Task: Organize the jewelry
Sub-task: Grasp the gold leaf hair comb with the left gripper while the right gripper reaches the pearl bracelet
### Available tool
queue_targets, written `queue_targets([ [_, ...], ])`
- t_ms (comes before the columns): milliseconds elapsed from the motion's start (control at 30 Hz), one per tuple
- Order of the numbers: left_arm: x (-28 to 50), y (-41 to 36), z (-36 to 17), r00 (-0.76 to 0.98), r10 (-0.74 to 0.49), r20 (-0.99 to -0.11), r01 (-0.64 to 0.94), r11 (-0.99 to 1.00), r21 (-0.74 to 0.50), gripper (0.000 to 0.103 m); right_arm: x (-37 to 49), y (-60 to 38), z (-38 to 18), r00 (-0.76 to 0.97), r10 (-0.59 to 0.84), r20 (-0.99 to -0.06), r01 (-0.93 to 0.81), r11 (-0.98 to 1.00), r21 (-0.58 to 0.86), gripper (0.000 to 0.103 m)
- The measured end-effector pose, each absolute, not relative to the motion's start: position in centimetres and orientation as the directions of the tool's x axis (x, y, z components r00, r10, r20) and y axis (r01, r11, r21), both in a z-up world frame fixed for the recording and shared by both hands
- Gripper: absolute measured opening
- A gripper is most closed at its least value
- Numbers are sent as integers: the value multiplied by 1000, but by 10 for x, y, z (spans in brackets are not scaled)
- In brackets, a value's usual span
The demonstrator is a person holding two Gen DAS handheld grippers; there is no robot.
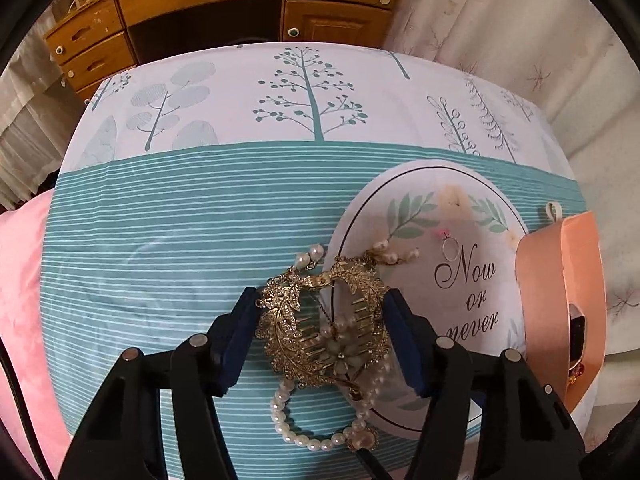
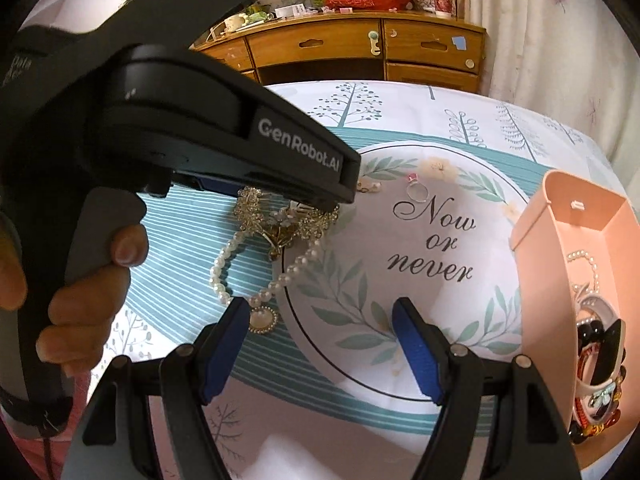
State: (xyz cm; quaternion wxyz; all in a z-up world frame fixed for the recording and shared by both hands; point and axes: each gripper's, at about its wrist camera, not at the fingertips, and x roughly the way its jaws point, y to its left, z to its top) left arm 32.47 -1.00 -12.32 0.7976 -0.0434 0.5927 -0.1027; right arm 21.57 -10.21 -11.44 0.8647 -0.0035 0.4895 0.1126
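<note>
A gold leaf-shaped hair comb (image 1: 324,320) lies across the edge of a round white plate (image 1: 480,320) lettered "Now or never". My left gripper (image 1: 320,308) has a blue finger on each side of the comb, close to it, and is wide apart. A pearl bracelet (image 1: 288,416) lies under and in front of the comb. A small ring with a pink stone (image 1: 448,246) rests on the plate. In the right wrist view my right gripper (image 2: 320,312) is open and empty over the plate's (image 2: 400,240) near edge, with the comb (image 2: 280,216), the pearls (image 2: 224,272) and the ring (image 2: 416,190) ahead.
A peach box (image 2: 560,248) with several bracelets and beads stands at the right of the plate; it shows in the left wrist view (image 1: 560,280) too. The teal striped cloth (image 1: 160,240) covers the table. A wooden dresser (image 1: 240,0) stands behind.
</note>
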Motion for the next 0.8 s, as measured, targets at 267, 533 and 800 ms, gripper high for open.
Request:
queue_targets([
  [267, 323, 26, -115, 296, -227, -928, 43, 973, -225, 61, 217, -87, -116, 523, 187, -832, -242, 968, 65, 74],
  [533, 323, 66, -105, 324, -253, -912, -23, 961, -275, 61, 226, -66, -118, 525, 227, -820, -316, 947, 59, 74],
  [800, 321, 84, -107, 327, -265, -907, -60, 952, -300, 61, 237, -46, -124, 544, 165, -823, -343, 939, -39, 72],
])
